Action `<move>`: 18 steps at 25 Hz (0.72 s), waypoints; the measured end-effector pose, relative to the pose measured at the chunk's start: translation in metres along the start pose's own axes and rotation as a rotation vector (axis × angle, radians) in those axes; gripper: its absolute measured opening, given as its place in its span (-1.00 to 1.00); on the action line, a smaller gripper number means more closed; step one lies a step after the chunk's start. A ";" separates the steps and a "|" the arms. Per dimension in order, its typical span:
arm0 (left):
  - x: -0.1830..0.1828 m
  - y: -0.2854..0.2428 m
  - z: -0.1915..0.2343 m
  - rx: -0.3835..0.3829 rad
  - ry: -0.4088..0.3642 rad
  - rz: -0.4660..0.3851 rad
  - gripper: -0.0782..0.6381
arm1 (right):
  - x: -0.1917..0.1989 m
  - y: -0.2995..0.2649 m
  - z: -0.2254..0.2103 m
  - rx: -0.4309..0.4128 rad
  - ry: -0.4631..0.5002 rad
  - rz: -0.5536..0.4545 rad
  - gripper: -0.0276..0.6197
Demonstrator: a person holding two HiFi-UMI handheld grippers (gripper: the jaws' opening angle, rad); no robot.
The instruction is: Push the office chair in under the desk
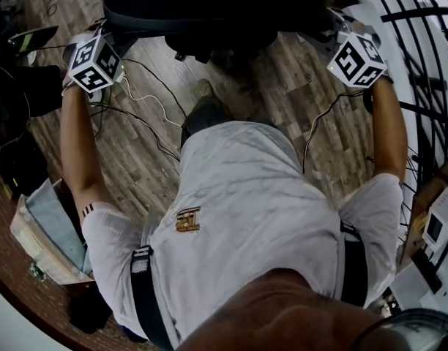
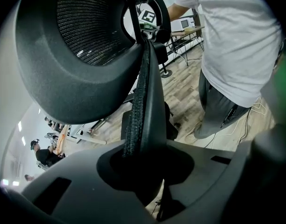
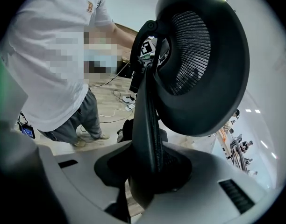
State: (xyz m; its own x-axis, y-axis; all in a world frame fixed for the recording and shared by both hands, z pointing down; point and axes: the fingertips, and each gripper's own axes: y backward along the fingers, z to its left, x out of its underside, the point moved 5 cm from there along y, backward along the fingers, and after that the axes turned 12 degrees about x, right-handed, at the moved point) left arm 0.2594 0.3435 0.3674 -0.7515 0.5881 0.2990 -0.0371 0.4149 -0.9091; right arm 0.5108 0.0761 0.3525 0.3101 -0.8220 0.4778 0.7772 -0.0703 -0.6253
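Closest to the lens in each gripper view are that claw's own grey jaws. The left claw is clamped on the thin, fabric-edged rim of the backrest, and the right claw pinches the matching rim on the opposite side, the strip filling the gap between its jaws too. Taking both side edges at roughly the same height looks chosen so that a push goes evenly into the office chair and it rolls straight rather than swivelling. The person's shirt is squarely behind the claws, with both arms stretched forward. The chair stands on the wood floor and spans the space between the two claws, with loose cables lying on the floor behind the left claw. From either claw the gripped rim runs up and away, so the backrest's long axis is upright, while its top edge lies crosswise from one claw to the other. A curved mesh headrest bulges on the far side of the rim from the person, so I judge that the seat faces forward, away from the claws. No desk can be made out in any view; it is presumably ahead of the claws, beyond the chair.
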 end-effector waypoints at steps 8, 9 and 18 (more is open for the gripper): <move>0.034 -0.018 0.087 0.016 -0.054 -0.016 -0.50 | 0.007 -0.051 -0.054 0.013 -0.040 0.041 -0.58; 0.039 -0.020 0.097 0.016 -0.060 -0.019 -0.50 | 0.007 -0.057 -0.060 0.018 -0.045 0.047 -0.58; 0.083 -0.034 0.186 0.029 -0.110 -0.030 -0.49 | 0.007 -0.118 -0.114 0.066 -0.089 0.095 -0.57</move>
State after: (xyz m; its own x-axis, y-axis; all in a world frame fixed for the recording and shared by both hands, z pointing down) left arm 0.0760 0.2493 0.3695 -0.8173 0.4957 0.2938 -0.0781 0.4099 -0.9088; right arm 0.3589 0.0147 0.3594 0.4291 -0.7698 0.4725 0.7752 0.0455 -0.6300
